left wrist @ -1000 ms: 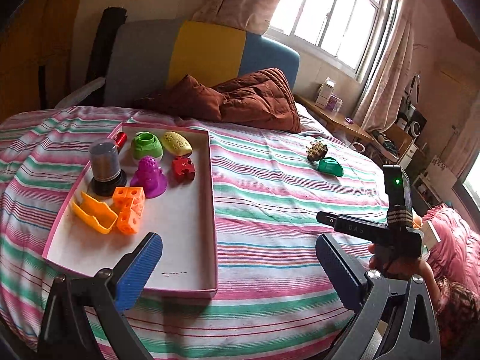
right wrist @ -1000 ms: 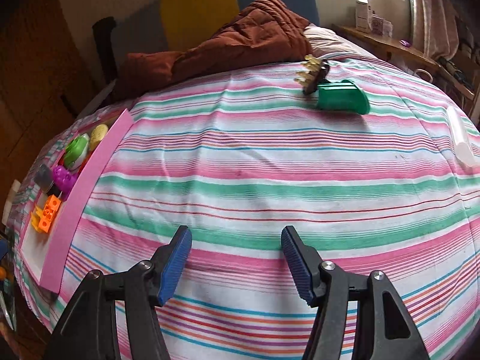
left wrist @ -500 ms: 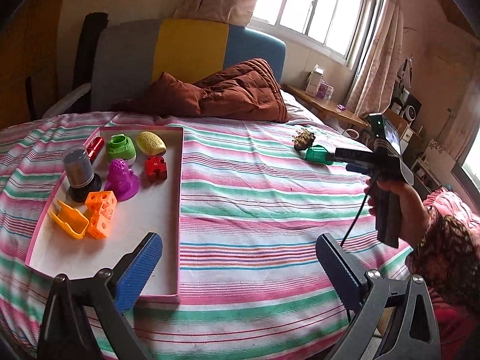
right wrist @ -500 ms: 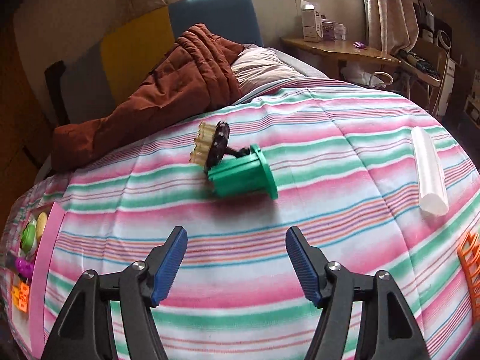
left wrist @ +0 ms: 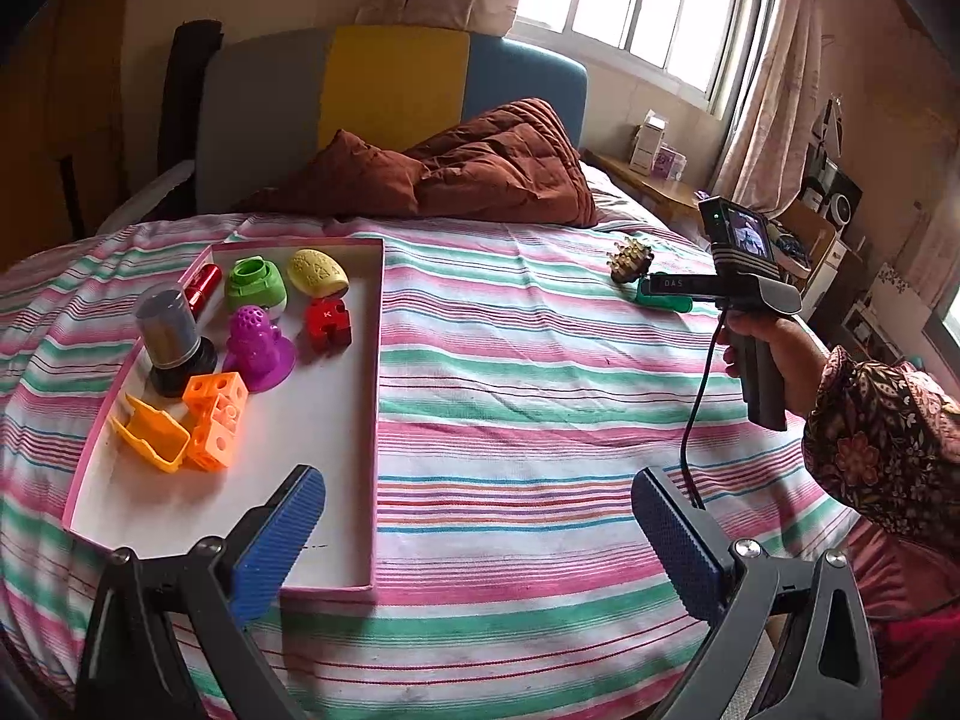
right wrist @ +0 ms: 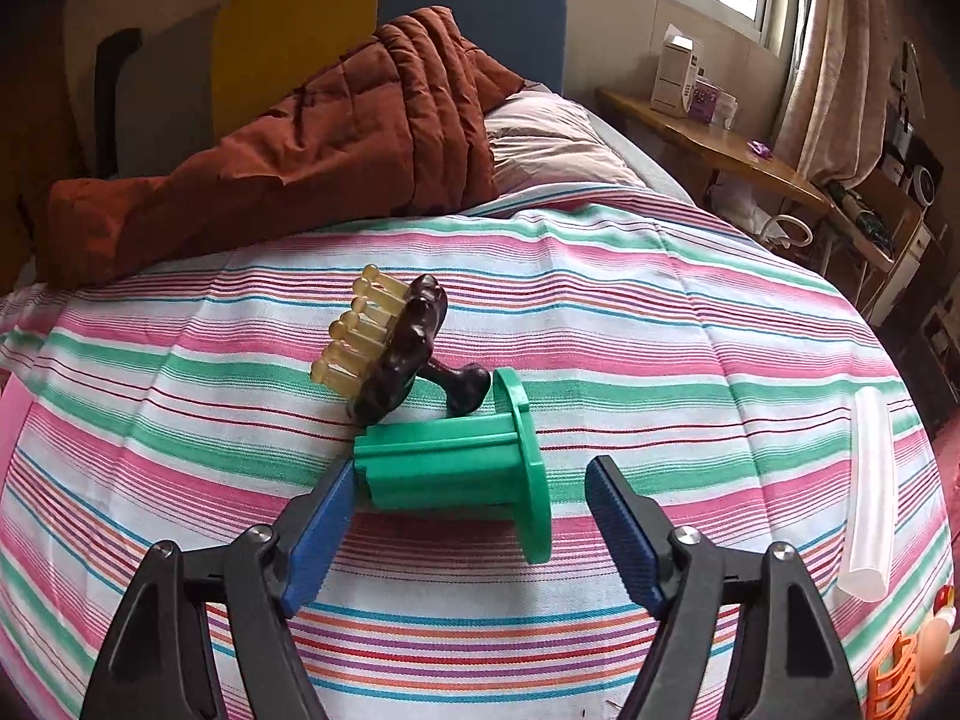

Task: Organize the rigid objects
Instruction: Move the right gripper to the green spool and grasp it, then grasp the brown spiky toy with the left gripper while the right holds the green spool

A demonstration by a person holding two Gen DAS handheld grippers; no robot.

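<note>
A green flanged spool (right wrist: 444,471) lies on its side on the striped bedspread. It sits between the fingers of my right gripper (right wrist: 471,480), whose jaws are closing. The left pad is at the spool's end, and the right pad stands apart from the flange. A dark brush with yellow bristles (right wrist: 402,354) leans just behind the spool. My left gripper (left wrist: 474,492) hangs open and empty over the bed's near edge, beside a pink-rimmed tray (left wrist: 378,396) that holds several plastic toys. In the left wrist view a hand holds the right gripper (left wrist: 666,287) over the spool (left wrist: 651,301).
A clear plastic tube (right wrist: 870,480) lies on the bed to the right of the spool. An orange object (right wrist: 894,678) shows at the lower right edge. A brown quilt (left wrist: 480,174) is piled at the headboard. A wooden side table (right wrist: 720,144) stands by the window.
My right gripper has travelled across the bed to the green spool, which now lies between its fingers. The left gripper has hardly shifted and stays open.
</note>
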